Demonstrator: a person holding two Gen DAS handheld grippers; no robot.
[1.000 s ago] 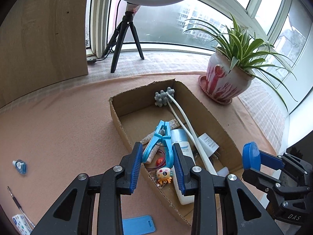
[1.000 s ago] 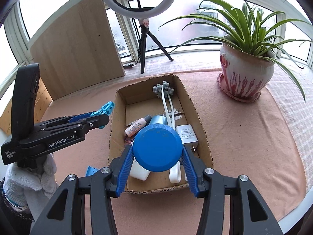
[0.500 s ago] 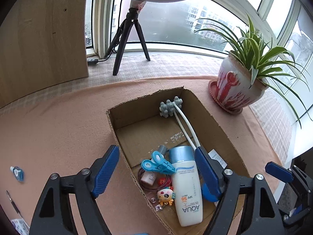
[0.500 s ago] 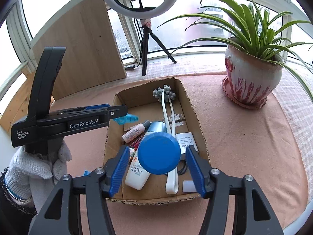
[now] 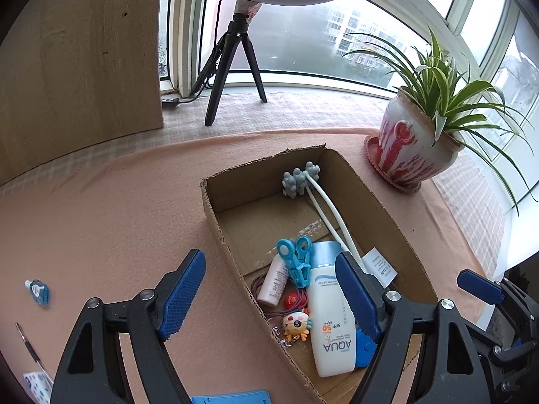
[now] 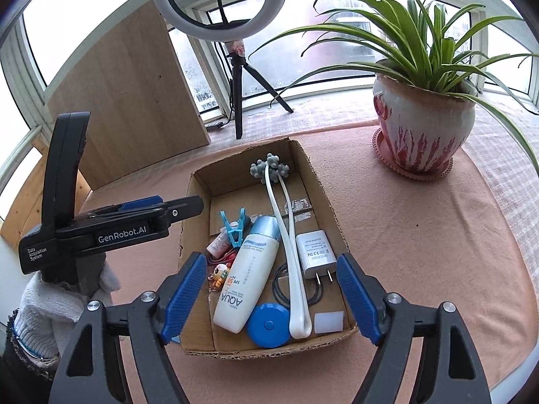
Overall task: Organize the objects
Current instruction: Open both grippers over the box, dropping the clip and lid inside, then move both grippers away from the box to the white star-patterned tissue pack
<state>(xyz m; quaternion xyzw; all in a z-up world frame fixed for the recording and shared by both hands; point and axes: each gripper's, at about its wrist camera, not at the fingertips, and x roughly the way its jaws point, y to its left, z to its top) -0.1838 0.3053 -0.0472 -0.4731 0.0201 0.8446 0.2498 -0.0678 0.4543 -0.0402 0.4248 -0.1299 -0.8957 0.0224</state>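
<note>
An open cardboard box (image 5: 215, 215) (image 6: 188, 208) lies on the pink cloth. My left gripper (image 5: 269, 257) hovers open over its near left wall, nothing between the pads. A blue clothes clip (image 5: 296, 262) (image 6: 235, 227) rests inside, on a white sunscreen bottle (image 5: 331, 313) (image 6: 249, 276). My right gripper (image 6: 271, 259) hangs above the box's near end; its jaws are opening and stand apart from everything. Below it, a round blue disc (image 6: 267, 325) lies on the box floor beside a white massager (image 6: 286, 235) and a white charger (image 6: 315, 249).
A potted plant (image 5: 407, 148) (image 6: 421, 128) stands right of the box. A ring light tripod (image 5: 232, 67) and a wooden board (image 5: 77, 60) are behind. A small blue bottle (image 5: 38, 291) and a blue card (image 5: 232, 397) lie on the cloth. A gloved hand (image 6: 60, 303) holds the left gripper.
My left gripper opened and the blue clip dropped into the box. My right gripper opened and the blue disc fell to the box's near end.
</note>
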